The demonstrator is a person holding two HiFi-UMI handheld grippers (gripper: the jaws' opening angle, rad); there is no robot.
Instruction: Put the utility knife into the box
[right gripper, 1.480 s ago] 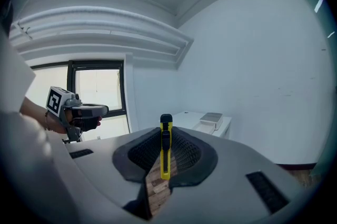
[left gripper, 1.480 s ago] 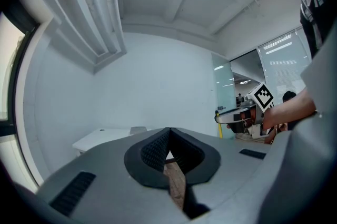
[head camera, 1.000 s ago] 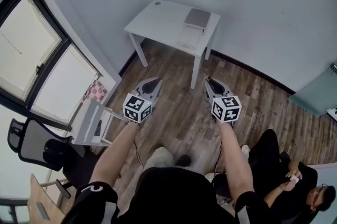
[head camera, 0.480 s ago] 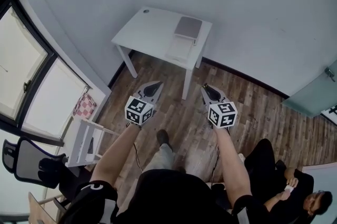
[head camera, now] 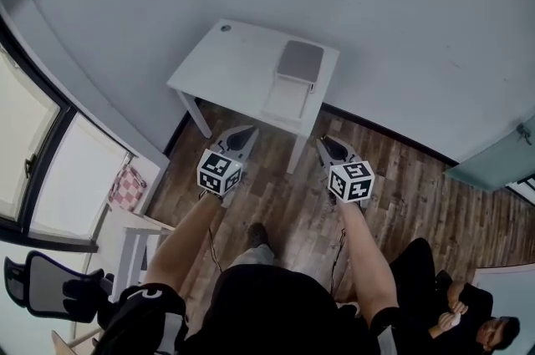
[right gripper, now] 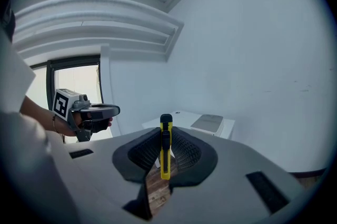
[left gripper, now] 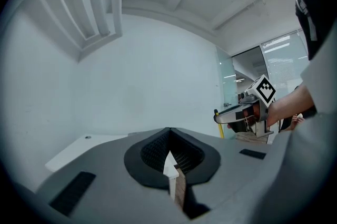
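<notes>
My right gripper is shut on a yellow utility knife, which stands upright between the jaws with its black end on top. In the head view the right gripper and the left gripper are held side by side above the wooden floor, short of a white table. A grey box lies on the table's right part, with a white flat piece in front of it. The left gripper is shut with nothing in it. The box also shows beyond the knife.
A small round item sits at the table's far left corner. Windows run along the left wall, with a white rack and an office chair below them. A seated person is at the lower right, and a glass door stands on the right.
The person has walked forward, so the table and box have come closer and lower in the head view. Both grippers keep their pose, and the knife stays held.
</notes>
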